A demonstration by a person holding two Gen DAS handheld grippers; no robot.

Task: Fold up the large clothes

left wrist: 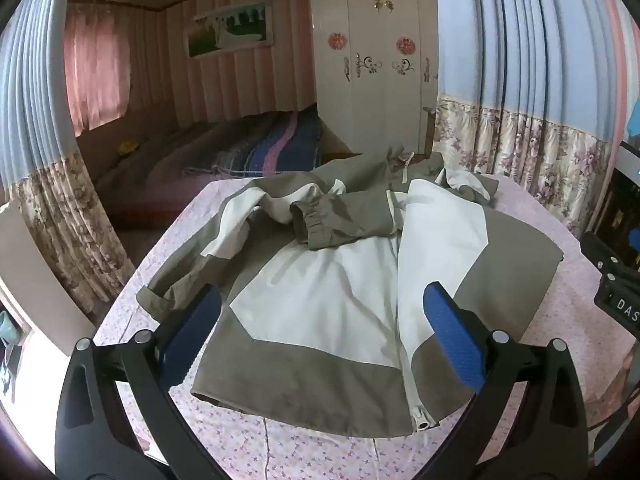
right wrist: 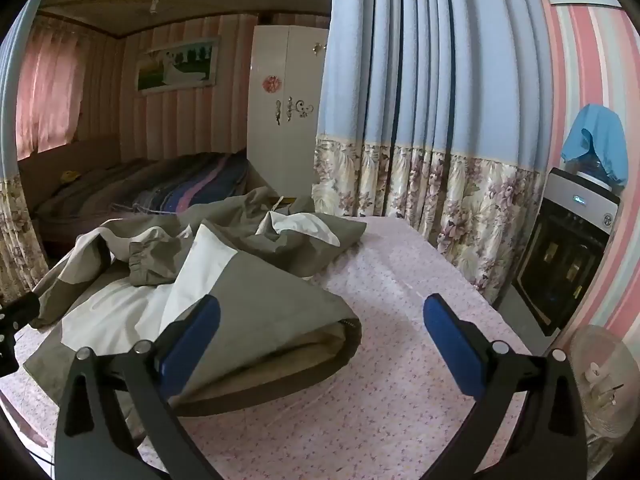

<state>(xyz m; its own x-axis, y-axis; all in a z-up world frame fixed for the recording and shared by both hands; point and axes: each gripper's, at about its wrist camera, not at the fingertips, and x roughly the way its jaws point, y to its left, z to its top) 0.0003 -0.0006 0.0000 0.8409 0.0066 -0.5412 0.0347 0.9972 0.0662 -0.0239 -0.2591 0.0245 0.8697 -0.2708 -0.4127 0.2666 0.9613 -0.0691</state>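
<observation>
An olive and white zip jacket [left wrist: 320,308] lies on a table with a pink flowered cloth [left wrist: 320,456]. One sleeve with an elastic cuff [left wrist: 316,220] is folded across its chest. My left gripper [left wrist: 322,336] is open and empty above the jacket's hem near the zipper end [left wrist: 422,420]. In the right wrist view the jacket [right wrist: 224,292] lies left of centre, its right side folded over. My right gripper [right wrist: 320,344] is open and empty, over the folded edge [right wrist: 304,356] and the bare cloth [right wrist: 400,400].
A bed [left wrist: 224,152] and a white wardrobe [left wrist: 372,72] stand behind the table. Blue flowered curtains [right wrist: 432,120] hang close on the right. A black appliance [right wrist: 560,264] and a fan [right wrist: 600,376] stand at the right.
</observation>
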